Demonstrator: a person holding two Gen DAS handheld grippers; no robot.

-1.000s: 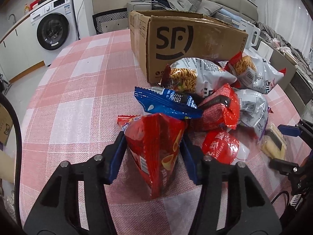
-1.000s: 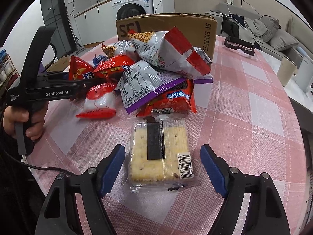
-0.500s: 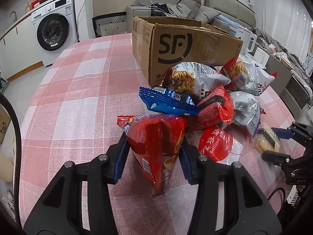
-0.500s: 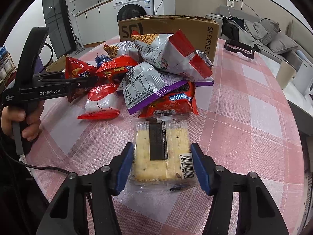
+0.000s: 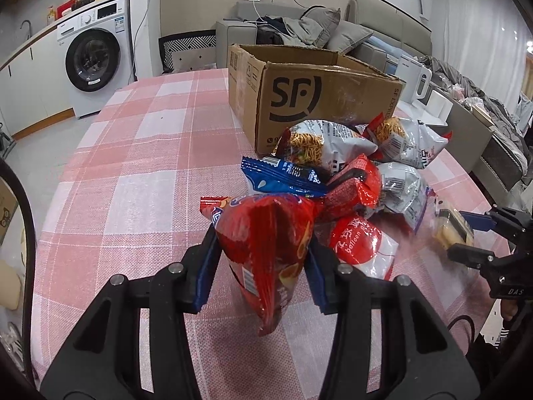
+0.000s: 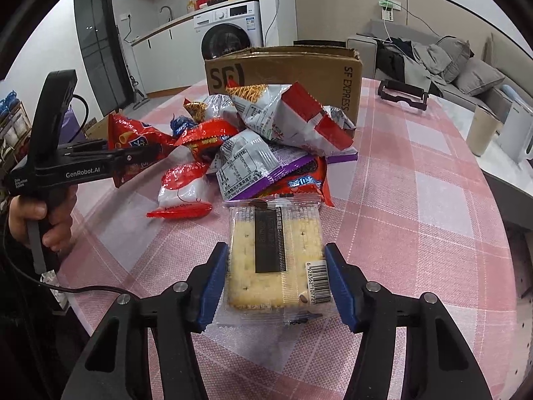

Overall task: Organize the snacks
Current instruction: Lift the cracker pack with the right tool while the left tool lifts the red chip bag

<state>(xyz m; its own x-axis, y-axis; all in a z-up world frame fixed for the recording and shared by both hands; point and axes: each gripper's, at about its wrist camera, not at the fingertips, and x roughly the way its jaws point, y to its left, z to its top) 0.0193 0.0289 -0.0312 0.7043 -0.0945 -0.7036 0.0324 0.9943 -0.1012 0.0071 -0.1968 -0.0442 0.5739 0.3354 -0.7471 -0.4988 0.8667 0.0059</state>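
**Red chip bag and cracker pack each pinched in a tool**

Red foil is filling the left wrist view: the left tool (image 5: 260, 260) is squeezing a red chip bag (image 5: 266, 250) between its blue pads (image 5: 205, 273), the bag standing upright with its lower tip hanging just over the pink checked table (image 5: 133, 183); the same bag is showing in the right wrist view (image 6: 133, 146), held out at the left edge of the snack pile by the person's left hand (image 6: 40, 220).

The right tool (image 6: 276, 276) is closing on a clear-wrapped cracker pack (image 6: 276, 260); both blue pads (image 6: 336, 283) are pressing against the pack's long sides, and the pack is lying flat in the jaws, close over the table at the near edge of the pile; whether it is touching the cloth I cannot tell.

Behind both tools the remaining snacks are lying heaped together: a blue packet (image 5: 283, 180), a white-and-red balloon bag (image 5: 359, 246), two silver noodle-snack bags (image 5: 326, 143), and a purple-edged bag (image 6: 256, 163) resting on a red cookie pack (image 6: 299, 180); the pile is touching the front of an open SF cardboard box (image 5: 316, 96), which is standing on the table just beyond it.
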